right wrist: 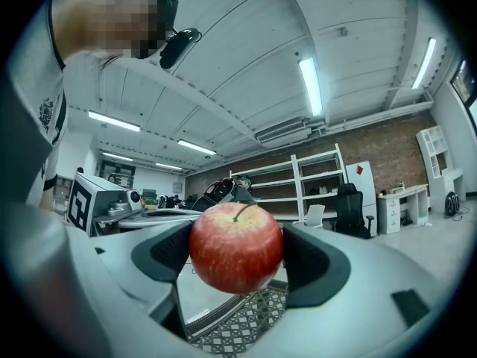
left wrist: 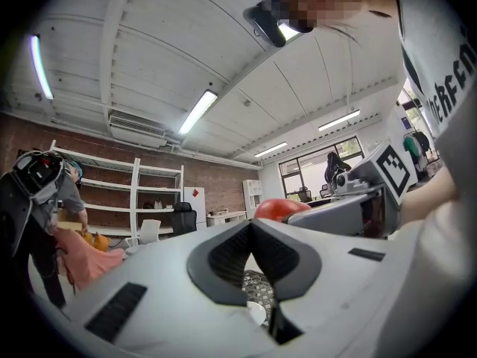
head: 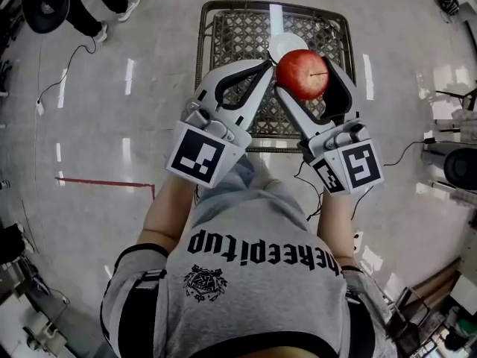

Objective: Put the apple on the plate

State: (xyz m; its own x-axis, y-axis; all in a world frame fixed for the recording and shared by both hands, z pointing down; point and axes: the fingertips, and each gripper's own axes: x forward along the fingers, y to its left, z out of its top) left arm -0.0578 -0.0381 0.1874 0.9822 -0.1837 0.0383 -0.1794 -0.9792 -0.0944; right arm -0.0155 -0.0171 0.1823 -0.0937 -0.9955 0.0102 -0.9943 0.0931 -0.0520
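Apple (head: 302, 74) in right tongs (head: 305, 71), above table (head: 223, 28); plate (head: 285, 44) on table behind apple; left tongs (head: 263, 67) left of apple.

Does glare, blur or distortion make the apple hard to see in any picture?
Head view: lamp reflections streak the glossy floor, yet the apple is sharp. Right gripper view: heavy fisheye bending, dark corners, apple crisp in the right gripper. Left gripper view: same bending; apple mostly hidden behind the left gripper.
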